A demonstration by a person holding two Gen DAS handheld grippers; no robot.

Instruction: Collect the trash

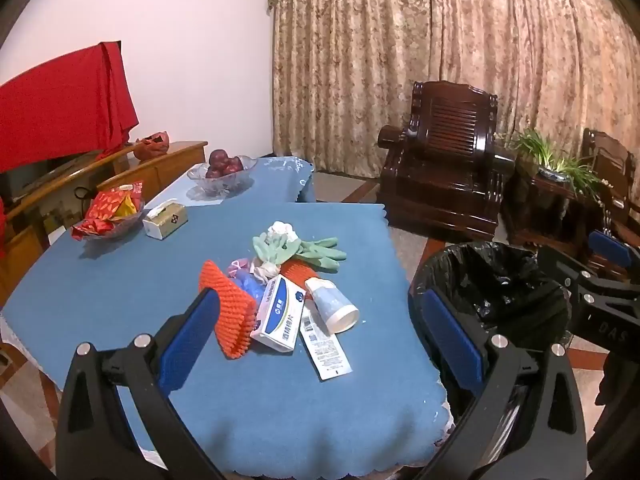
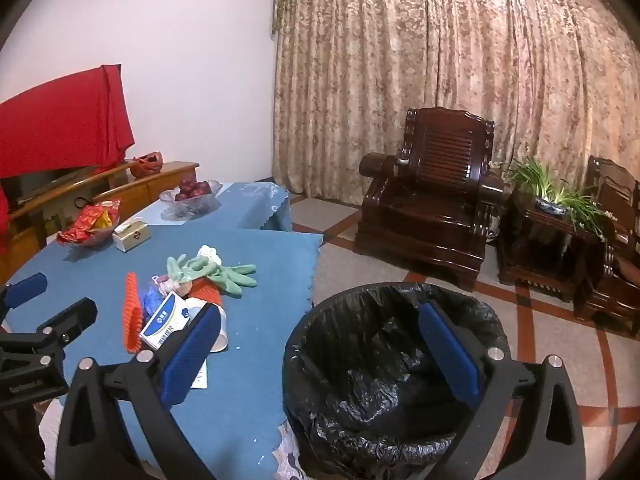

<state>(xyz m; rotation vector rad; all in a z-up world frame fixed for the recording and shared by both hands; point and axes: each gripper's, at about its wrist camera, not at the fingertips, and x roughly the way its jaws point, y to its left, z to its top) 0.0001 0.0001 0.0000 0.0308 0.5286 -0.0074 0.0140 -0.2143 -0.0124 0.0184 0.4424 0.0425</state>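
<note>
Blue tablecloth [image 1: 120, 288]: two green gloves [image 1: 298, 250].

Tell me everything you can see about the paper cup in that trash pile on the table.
The paper cup lies on its side on the blue tablecloth, open mouth toward the camera and the table's bin side. It is white with a pale blue printed band and looks empty. Its base end tucks against the orange foam netting; the white and blue box sits beside it, and a flat printed sachet lies partly beneath. Neither gripper touches it.

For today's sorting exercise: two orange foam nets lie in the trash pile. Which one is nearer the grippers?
The orange foam net left of the white box; the other net lies farther back, by the green gloves.
</note>
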